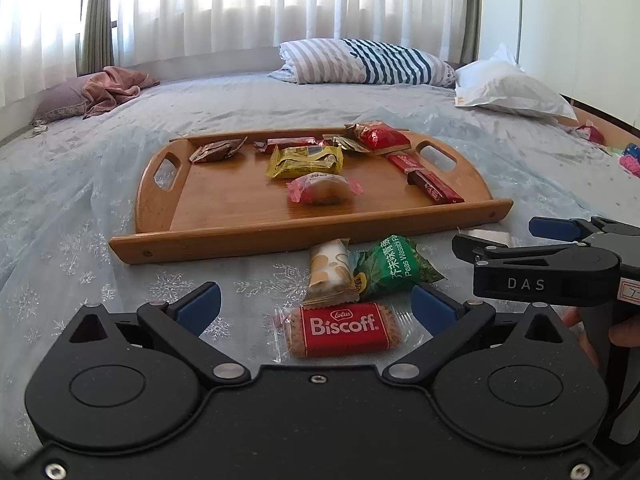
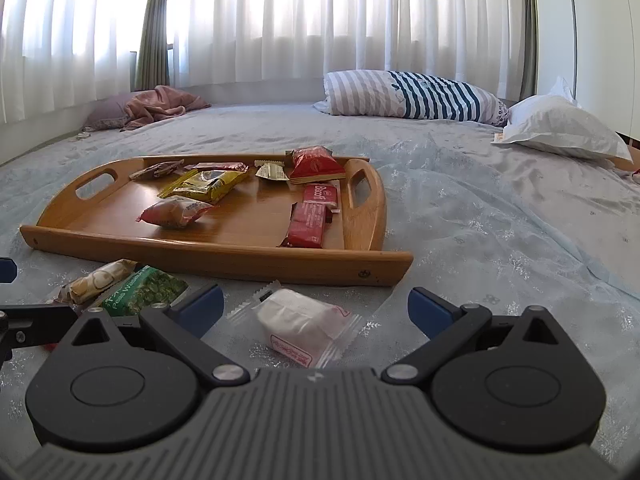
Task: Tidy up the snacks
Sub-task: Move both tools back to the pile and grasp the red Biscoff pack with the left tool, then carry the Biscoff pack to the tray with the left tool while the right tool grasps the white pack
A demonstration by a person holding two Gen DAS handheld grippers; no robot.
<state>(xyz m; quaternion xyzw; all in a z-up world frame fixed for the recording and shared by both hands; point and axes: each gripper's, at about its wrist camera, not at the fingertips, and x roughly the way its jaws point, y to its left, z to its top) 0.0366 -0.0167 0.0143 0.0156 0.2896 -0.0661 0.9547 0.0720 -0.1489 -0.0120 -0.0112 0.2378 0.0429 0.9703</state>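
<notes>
A wooden tray (image 1: 224,216) (image 2: 224,246) lies on the bed and holds several wrapped snacks, among them a yellow pack (image 1: 306,161) and a pink-ended bun (image 1: 322,188). In front of it on the sheet lie a red Biscoff biscuit (image 1: 344,330), a cream-wrapped snack (image 1: 330,272) and a green wasabi peas pack (image 1: 394,266). My left gripper (image 1: 316,306) is open, its fingers either side of the Biscoff. My right gripper (image 2: 316,306) is open around a white-wrapped snack (image 2: 298,326). It also shows at the right of the left wrist view (image 1: 516,240).
A striped pillow (image 1: 364,60) and a white pillow (image 1: 508,88) lie at the bed's far side. A pink cloth (image 1: 116,88) sits at the far left. Small colourful items (image 1: 628,156) lie at the right edge. White curtains hang behind.
</notes>
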